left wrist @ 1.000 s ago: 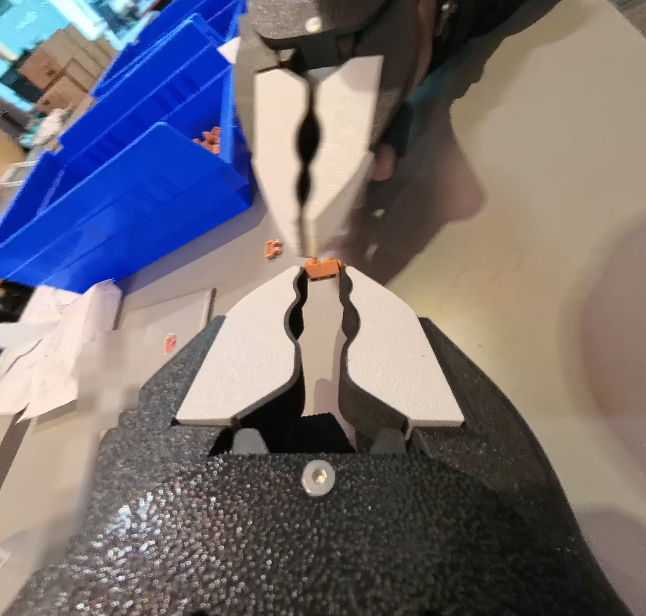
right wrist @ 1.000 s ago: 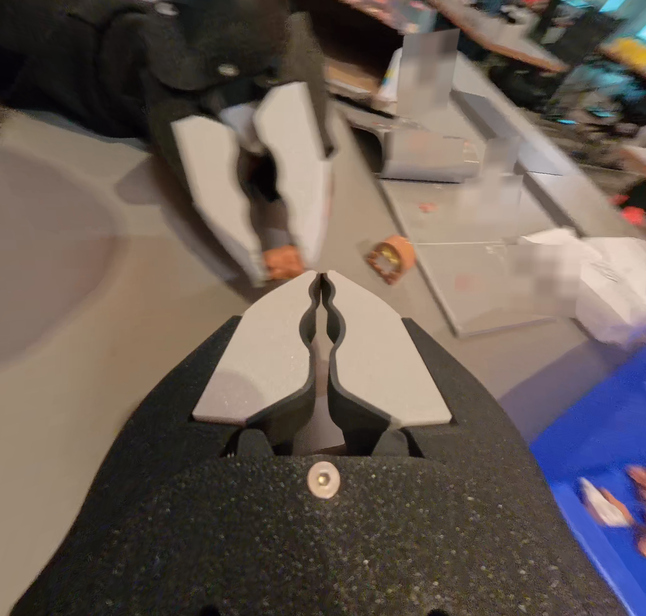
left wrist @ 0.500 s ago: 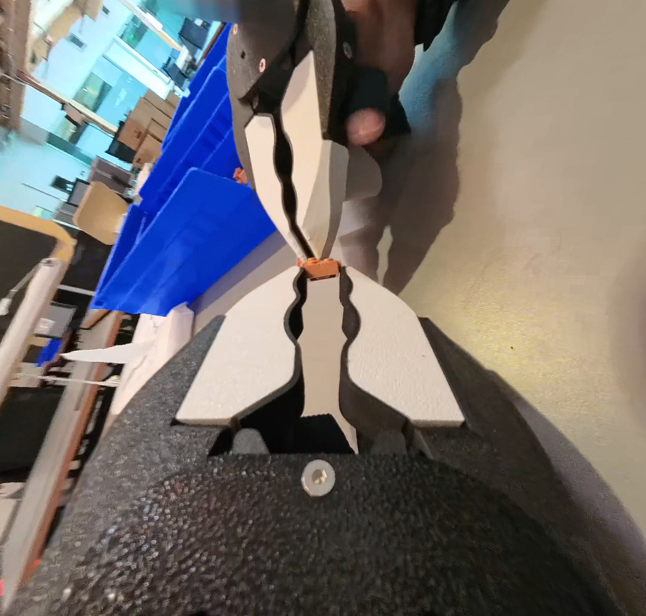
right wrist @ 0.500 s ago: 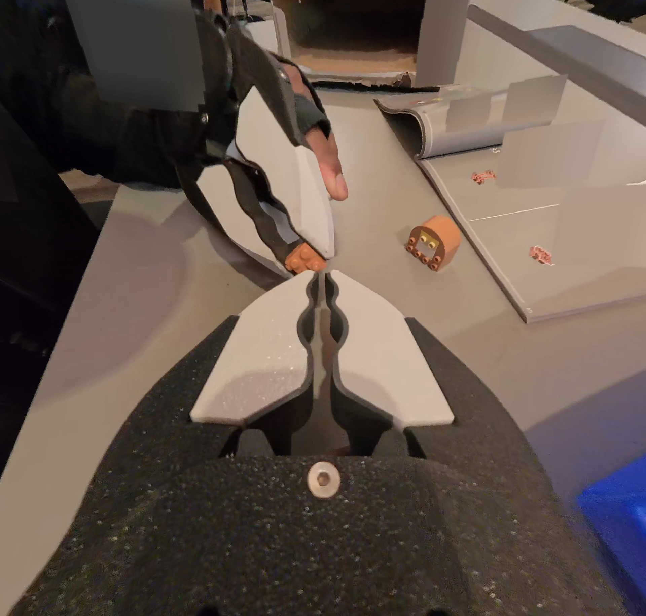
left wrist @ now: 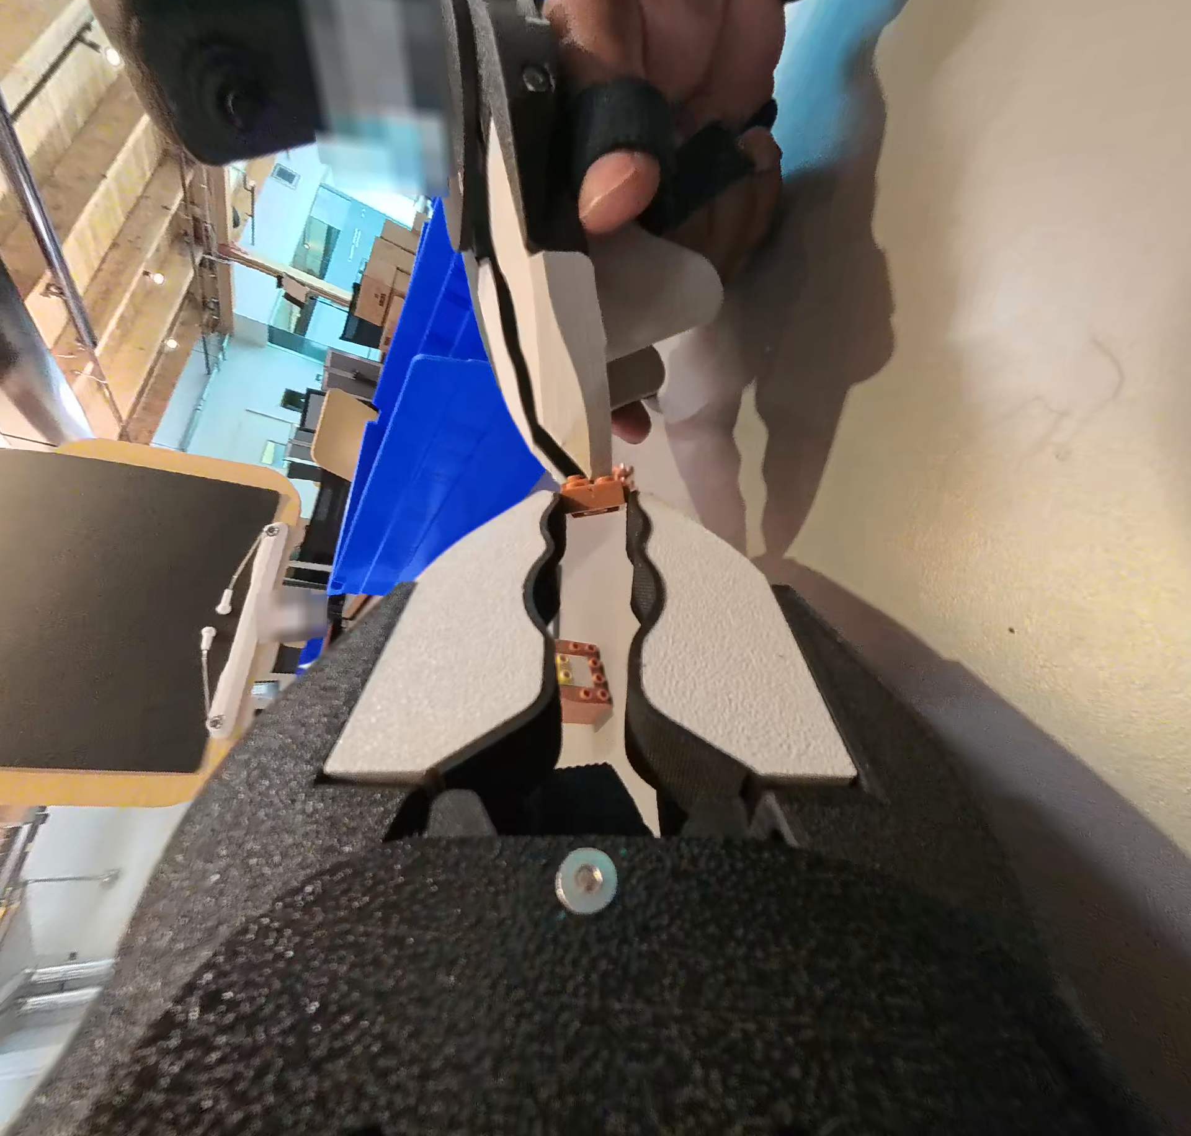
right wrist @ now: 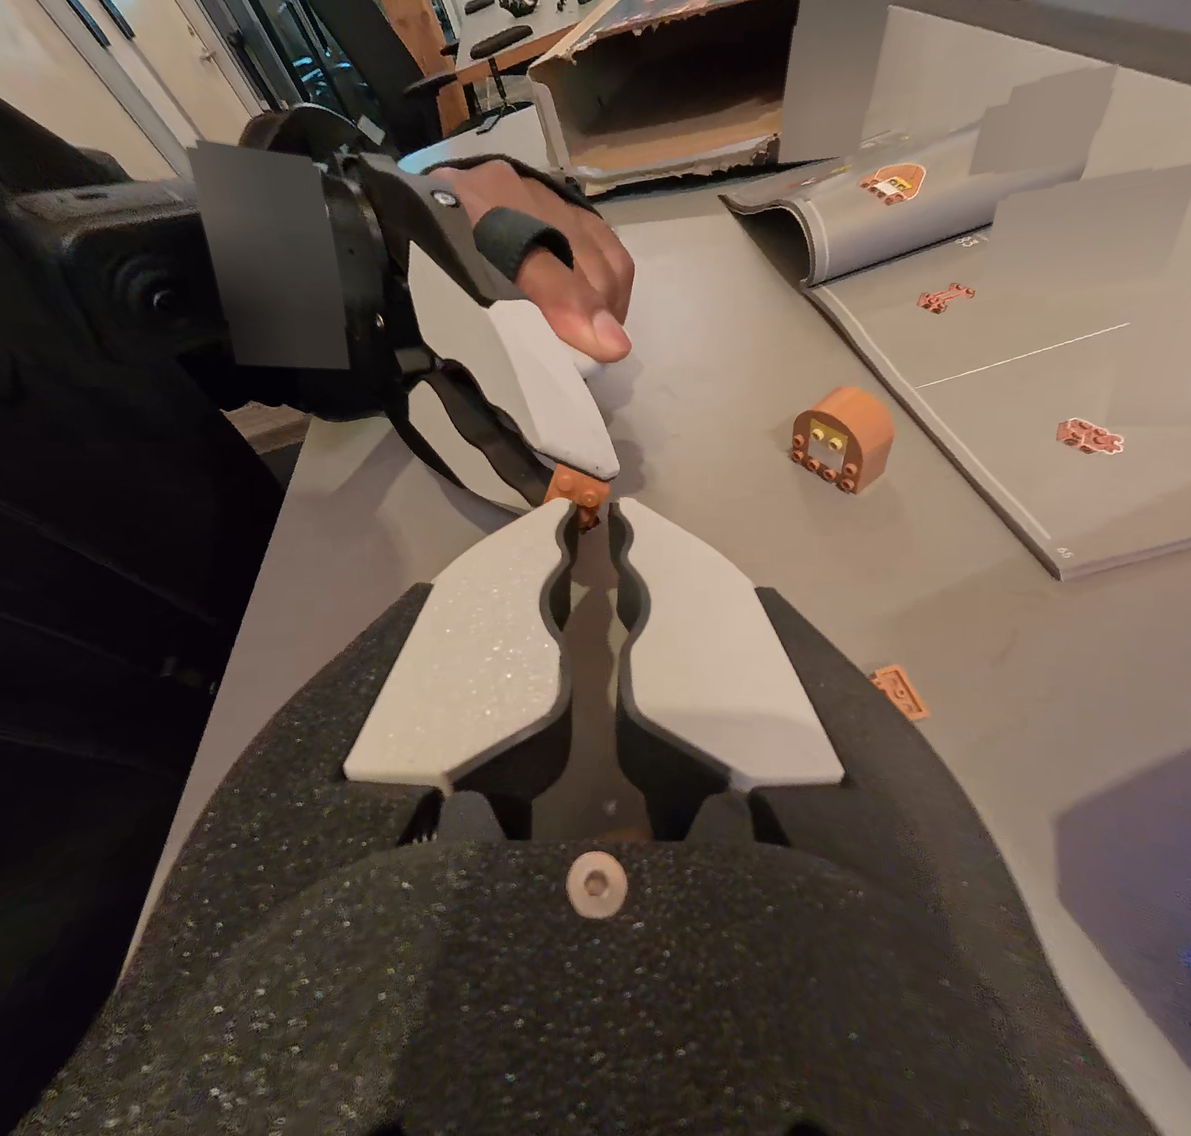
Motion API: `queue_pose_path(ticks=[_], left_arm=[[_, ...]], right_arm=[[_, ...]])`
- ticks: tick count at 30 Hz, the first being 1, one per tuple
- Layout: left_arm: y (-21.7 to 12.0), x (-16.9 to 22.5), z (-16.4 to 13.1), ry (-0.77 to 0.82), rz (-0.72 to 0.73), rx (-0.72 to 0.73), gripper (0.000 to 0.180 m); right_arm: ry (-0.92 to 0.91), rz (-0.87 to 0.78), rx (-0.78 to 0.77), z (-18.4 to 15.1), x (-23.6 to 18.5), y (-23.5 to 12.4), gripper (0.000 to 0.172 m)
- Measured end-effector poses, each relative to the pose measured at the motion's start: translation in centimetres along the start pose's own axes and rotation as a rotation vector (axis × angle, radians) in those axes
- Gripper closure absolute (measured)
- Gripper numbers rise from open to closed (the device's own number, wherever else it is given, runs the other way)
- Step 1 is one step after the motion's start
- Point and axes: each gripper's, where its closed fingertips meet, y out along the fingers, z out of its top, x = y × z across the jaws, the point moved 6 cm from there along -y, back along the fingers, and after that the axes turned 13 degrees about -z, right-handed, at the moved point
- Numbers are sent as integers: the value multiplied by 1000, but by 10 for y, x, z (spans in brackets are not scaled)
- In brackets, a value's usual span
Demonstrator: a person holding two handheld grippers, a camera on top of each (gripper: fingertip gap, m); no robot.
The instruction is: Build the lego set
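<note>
An orange two-stud toy brick [left wrist: 593, 498] is pinched between the fingertips of the left gripper [left wrist: 593, 504], both pads pressed flat against its ends, and it is held up off the grey table [right wrist: 709, 345]. The right gripper [right wrist: 591, 512] is brought nose to nose with it — in the left wrist view its pale fingers [left wrist: 548, 358] are seen edge-on coming down onto the studded top of the brick, with a tiny brownish-orange piece [left wrist: 624, 472] just visible at their tips. In the right wrist view that small piece [right wrist: 588, 515] is seen sitting between the right fingertips, hard against the left pad; the fingers are only narrowly parted, and whether the right pad presses on it cannot be told. The same brick [right wrist: 575, 488] is seen there touching the small piece from above. The right gripper is gripped by a hand [left wrist: 651, 74] wearing a black strap, the left one by another hand [right wrist: 567, 267]. Well apart on the table stands a rounded brown brick assembly [right wrist: 843, 438] with two yellow studs, just beside an open instruction booklet [right wrist: 1031, 364]. A flat orange plate [right wrist: 899, 691] lies near the right gripper's body. Blue storage bins [left wrist: 438, 461] are lined up behind, and a torn cardboard box [right wrist: 657, 106] is seen at the far end.
</note>
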Motion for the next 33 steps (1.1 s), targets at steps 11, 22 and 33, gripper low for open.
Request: queue_pose_path(ticks=[11,22,33], left_arm=[[0,0,2,70,48,-32,162],[-1,2,5,91,51,6,163],[-9,-1,8,-62,-20,164,163]], right_arm=[[38,35,20,2,0,-2,163],[1,44,40,2,-4,-3,163],[-16,90,97,5,-10,-6,164]])
